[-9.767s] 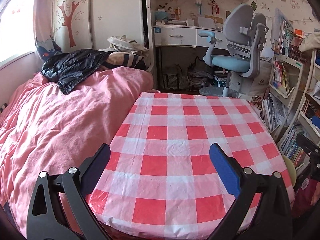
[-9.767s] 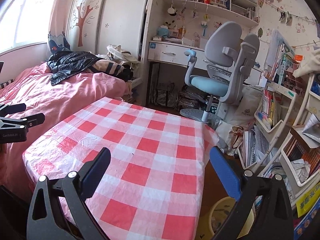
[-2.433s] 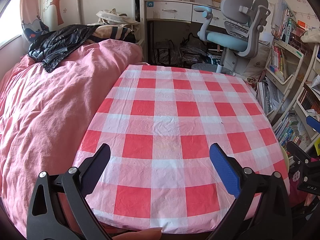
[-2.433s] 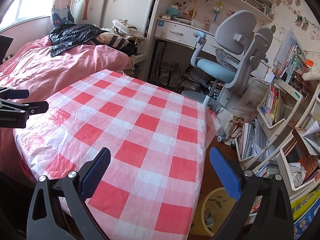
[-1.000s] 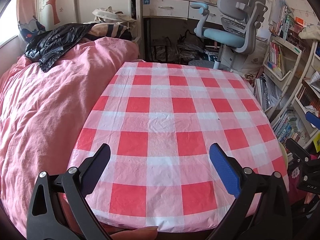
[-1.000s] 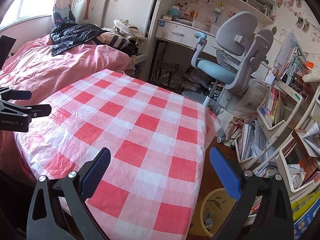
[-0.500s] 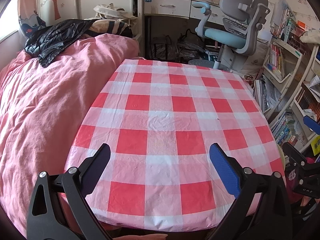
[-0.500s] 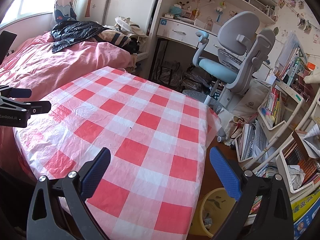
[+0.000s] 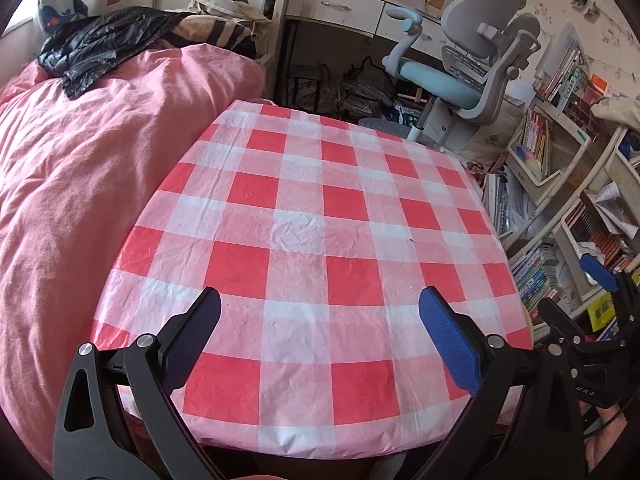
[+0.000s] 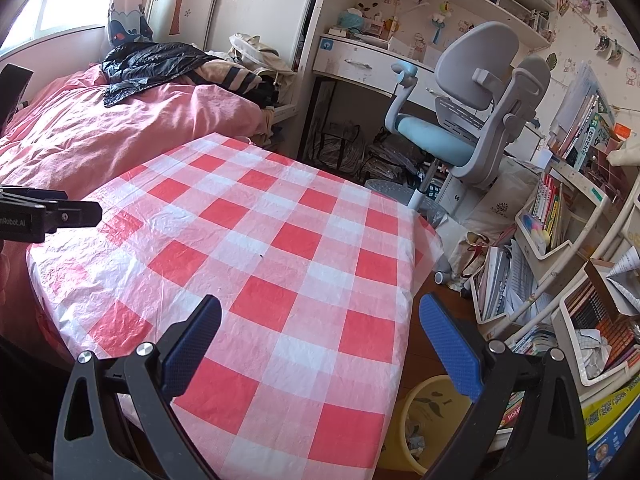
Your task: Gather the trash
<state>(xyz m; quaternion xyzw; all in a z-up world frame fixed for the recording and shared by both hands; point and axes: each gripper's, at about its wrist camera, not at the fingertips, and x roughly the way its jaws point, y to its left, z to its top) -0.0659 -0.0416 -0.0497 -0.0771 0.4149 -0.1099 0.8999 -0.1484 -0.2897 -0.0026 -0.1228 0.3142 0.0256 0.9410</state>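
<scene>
A table under a red-and-white checked cloth (image 9: 320, 216) (image 10: 280, 240) fills both views, and I see no trash on it, only a tiny dark speck (image 10: 261, 256). On the floor by the table's near right corner stands a yellow bin (image 10: 424, 416) with scraps of paper inside. My left gripper (image 9: 319, 308) hangs open over the near edge of the table with nothing between its fingers. Over the near right corner my right gripper (image 10: 320, 312) is open and empty too. Its blue pad (image 9: 598, 272) shows at the right edge of the left wrist view.
A bed with a pink duvet (image 9: 80, 184) and a black jacket (image 10: 148, 64) runs along the table's left side. Behind the table are a grey and blue desk chair (image 10: 460, 136) and a desk. Crowded bookshelves (image 10: 560, 240) line the right.
Both views have shifted only slightly over the last second. The grippers hold the same open width and the table looks the same.
</scene>
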